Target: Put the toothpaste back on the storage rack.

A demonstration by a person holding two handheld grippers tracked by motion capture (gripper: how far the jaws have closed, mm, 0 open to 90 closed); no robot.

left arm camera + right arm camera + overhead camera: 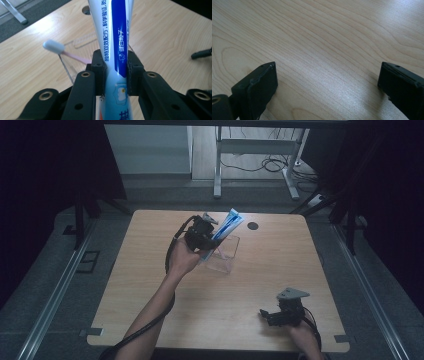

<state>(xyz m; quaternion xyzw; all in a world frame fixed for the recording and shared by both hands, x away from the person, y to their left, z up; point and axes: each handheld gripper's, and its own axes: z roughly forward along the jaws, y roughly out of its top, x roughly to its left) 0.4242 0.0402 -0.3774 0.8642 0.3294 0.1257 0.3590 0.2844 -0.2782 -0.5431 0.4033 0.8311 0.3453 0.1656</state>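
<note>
My left gripper [210,239] [115,67] is shut on a white and blue toothpaste tube [226,226] [117,37], held tilted above a clear plastic box [224,253] at the middle back of the table. A toothbrush with a pink handle and pale head [53,46] leans in that clear box [72,62], just past the jaws. My right gripper [266,315] [328,82] rests low over the wood near the table's front right, jaws wide apart with nothing between them.
The wooden table [150,290] has a round black cable hole [253,225] near its back edge. Beyond the table stand a desk frame [257,160] and floor cables. Dark curtains flank both sides.
</note>
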